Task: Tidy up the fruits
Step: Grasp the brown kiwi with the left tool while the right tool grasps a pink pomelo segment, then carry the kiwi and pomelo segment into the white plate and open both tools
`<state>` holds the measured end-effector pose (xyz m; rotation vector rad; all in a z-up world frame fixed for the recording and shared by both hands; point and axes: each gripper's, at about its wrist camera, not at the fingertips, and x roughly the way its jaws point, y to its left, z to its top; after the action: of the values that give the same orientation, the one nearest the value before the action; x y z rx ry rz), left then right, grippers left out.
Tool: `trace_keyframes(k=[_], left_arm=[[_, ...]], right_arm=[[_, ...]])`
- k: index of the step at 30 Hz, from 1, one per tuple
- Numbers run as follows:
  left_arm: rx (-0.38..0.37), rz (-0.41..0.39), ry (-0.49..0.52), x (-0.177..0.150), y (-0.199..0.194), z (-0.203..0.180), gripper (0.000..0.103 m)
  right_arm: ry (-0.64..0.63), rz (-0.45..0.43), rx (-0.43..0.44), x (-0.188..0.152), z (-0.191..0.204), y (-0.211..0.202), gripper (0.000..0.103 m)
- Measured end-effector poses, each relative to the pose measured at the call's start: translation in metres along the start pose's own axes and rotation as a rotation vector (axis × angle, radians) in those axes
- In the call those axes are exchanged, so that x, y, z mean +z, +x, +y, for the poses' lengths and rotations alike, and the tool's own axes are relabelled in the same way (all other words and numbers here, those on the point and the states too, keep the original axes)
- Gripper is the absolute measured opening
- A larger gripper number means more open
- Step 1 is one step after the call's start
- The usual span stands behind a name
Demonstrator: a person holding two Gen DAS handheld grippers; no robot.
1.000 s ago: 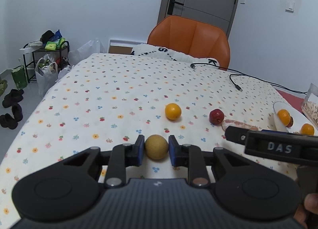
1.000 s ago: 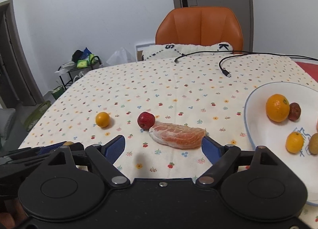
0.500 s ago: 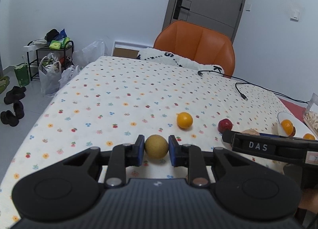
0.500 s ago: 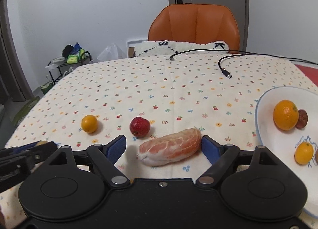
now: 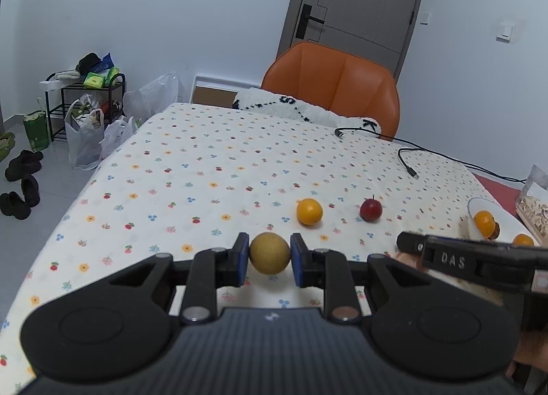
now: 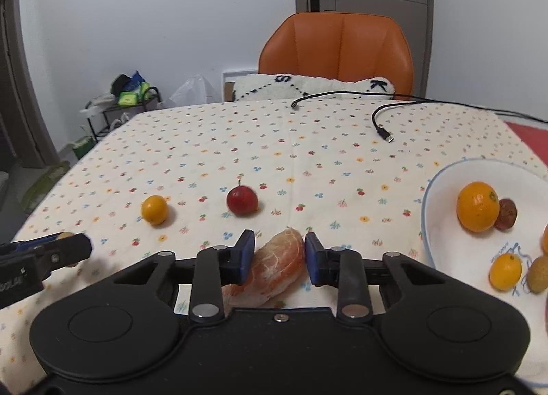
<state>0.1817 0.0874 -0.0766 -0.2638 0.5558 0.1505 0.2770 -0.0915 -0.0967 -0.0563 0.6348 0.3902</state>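
— Two grippers are working over the flowered tablecloth (image 6: 308, 141); what is sitting on it?

— A white bowl (image 6: 445, 251) is lying at the right, holding oranges; a small orange (image 6: 154, 209) and a red fruit (image 6: 241, 200) are resting loose on the cloth.

— And the tongs?

— The right gripper (image 6: 279, 254) has just been closing and is now pinching the peeled pomelo segment (image 6: 274, 268); the left gripper (image 5: 269, 259) is clenching a round tan fruit (image 5: 269, 253).
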Motion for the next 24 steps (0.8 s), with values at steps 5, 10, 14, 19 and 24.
trace_keyframes(k=[5, 10, 14, 19, 24], left_arm=[[0.003, -0.004, 0.001, -0.001, -0.005, -0.004, 0.024], [0.006, -0.001, 0.002, -0.002, -0.005, -0.006, 0.024], [0.002, -0.003, 0.002, -0.001, -0.004, -0.005, 0.024], [-0.001, 0.000, -0.009, -0.004, -0.003, -0.002, 0.024], [-0.006, 0.006, -0.015, -0.006, -0.001, 0.000, 0.024]], right_arm=[[0.024, 0.011, 0.090, -0.008, -0.006, -0.011, 0.029], [0.018, -0.005, 0.110, -0.009, -0.009, -0.017, 0.034], [0.005, 0.002, 0.100, -0.010, -0.010, -0.016, 0.046], [0.006, 0.018, 0.106, -0.015, -0.010, -0.017, 0.065], [0.009, 0.030, 0.123, -0.017, -0.003, -0.019, 0.065]])
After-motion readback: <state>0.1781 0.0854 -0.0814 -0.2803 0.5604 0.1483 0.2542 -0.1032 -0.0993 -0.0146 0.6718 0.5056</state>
